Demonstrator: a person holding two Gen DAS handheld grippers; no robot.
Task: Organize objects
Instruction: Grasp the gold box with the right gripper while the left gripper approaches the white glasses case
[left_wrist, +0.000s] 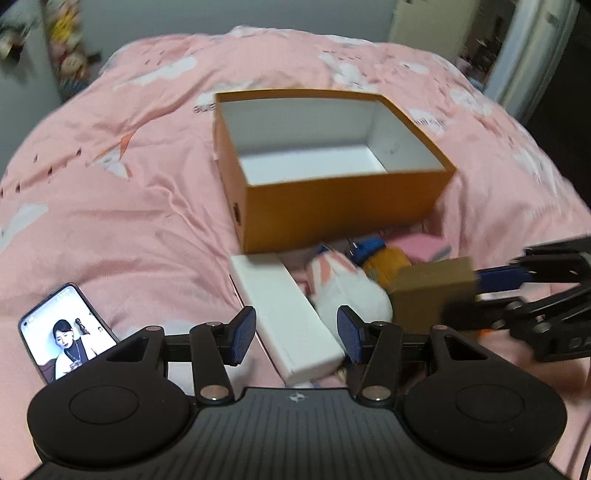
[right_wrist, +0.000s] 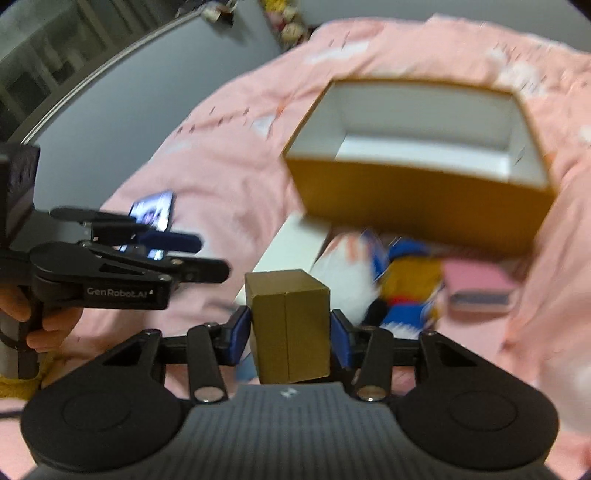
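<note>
right tongs clenched on a small brown carton, blue pads pressed against both its side faces, carton upright and lifted clear of the bed. it sits just in front of the big orange box, on the near side of it and not inside. left tongs released, pads apart with nothing pinched; a long white box lies on the bedspread below the gap between them, running diagonally away from the orange box's near left corner. orange box is open-topped, white inside, nothing visible in it. pile of stuff against the orange box's near wall: white plush toy with pink ears, a yellow and blue plush, a pink flat item (too blurred to say what). phone with lit screen lies well to the left of the orange box, on the bedspread. a hand grips the left tongs' handle, seen in the right wrist view.
</note>
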